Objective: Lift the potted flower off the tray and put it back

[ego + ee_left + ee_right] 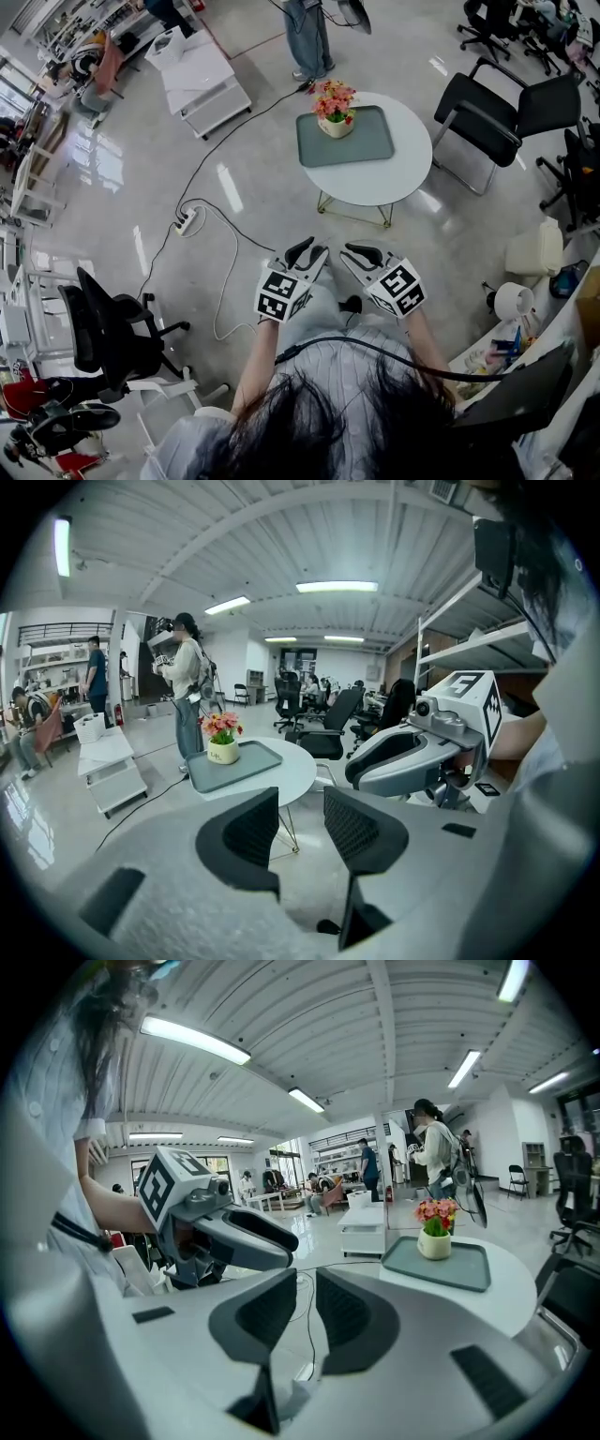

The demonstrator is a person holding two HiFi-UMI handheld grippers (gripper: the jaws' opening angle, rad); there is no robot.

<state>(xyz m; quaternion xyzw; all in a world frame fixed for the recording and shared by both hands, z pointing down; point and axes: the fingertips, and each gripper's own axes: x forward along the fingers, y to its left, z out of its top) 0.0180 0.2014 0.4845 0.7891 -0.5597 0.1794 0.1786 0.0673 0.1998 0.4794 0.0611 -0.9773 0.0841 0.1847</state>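
Side by side in front of the person's chest, the left gripper [307, 253] and the right gripper [361, 255] are hovering above the floor, their tips close to each other and pointing forward and a little downward. The left gripper's jaws are standing partly apart, with only air between the ribbed pads, so it is gripping nothing. The right gripper's jaws are sitting almost together, with just a thin slit showing between them, and they too are holding nothing.

Straight ahead of both grippers, and well apart from them, a round white table [398, 183] is standing on thin metal legs. A grey-green tray [367, 142] is lying on its top. The potted flower [335, 111], pink and orange blooms in a cream pot, is sitting upright on the tray, toward its far left corner as seen from the grippers.

Beyond the table, a person in jeans [309, 37] is standing. Ahead and to the right of the right gripper, a black chair [506, 112] is standing just beside the table. On the floor ahead and to the left of the left gripper, a power strip [186, 223] is lying with a black cable running from it toward the table's far side. Farther ahead on that side a low white cabinet [202, 75] is standing, and behind the left gripper, to its left, a black office chair [108, 328] is standing.
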